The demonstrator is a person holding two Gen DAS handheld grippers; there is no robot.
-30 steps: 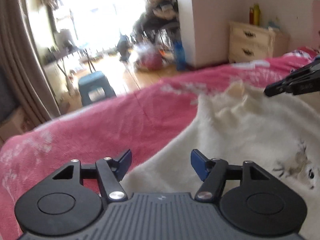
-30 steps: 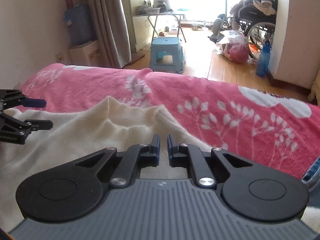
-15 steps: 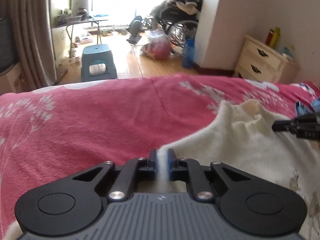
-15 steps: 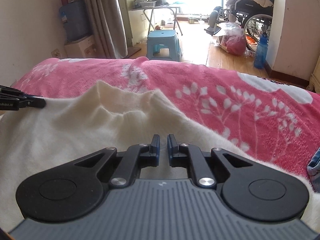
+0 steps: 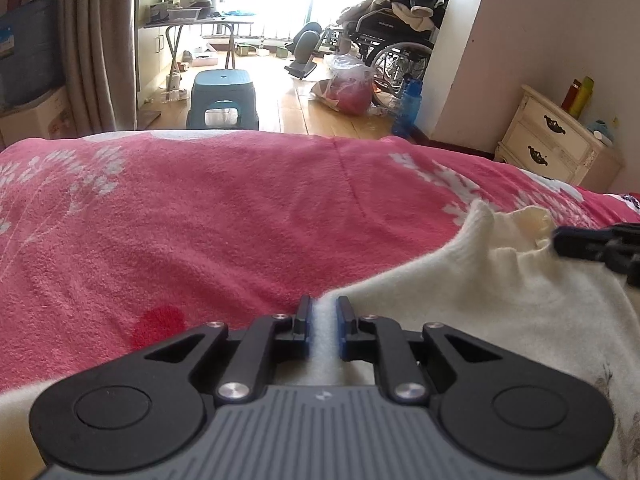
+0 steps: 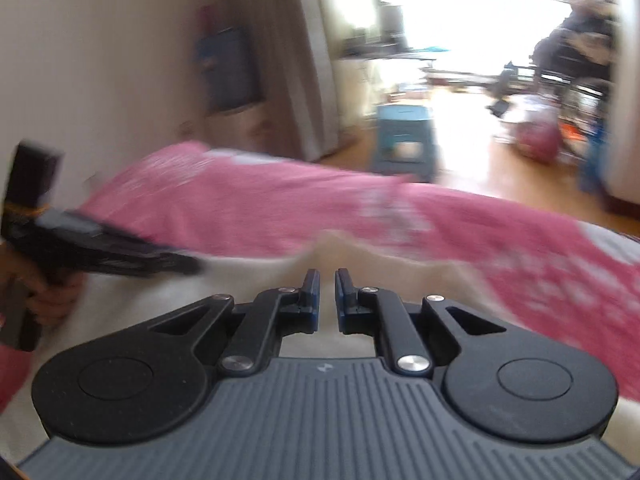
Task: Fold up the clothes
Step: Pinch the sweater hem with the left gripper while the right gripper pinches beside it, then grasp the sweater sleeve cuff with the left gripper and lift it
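Cream, fleecy knit garment, spread on the pink floral fleece blanket that covers the bed; its ribbed collar stands up toward the far edge. My left gripper has its blue-padded jaws pinched on a ridge of the cream fabric at the garment's left border. My right gripper (its view is blurred by motion) shows its jaws narrowed to a slim gap; cream cloth lies between and below them, but I cannot tell whether it is clamped. The garment runs rightward from my left gripper, its long axis pointing away from me toward the collar. By my judgement, each gripper is at one side edge, the right nearer the collar.
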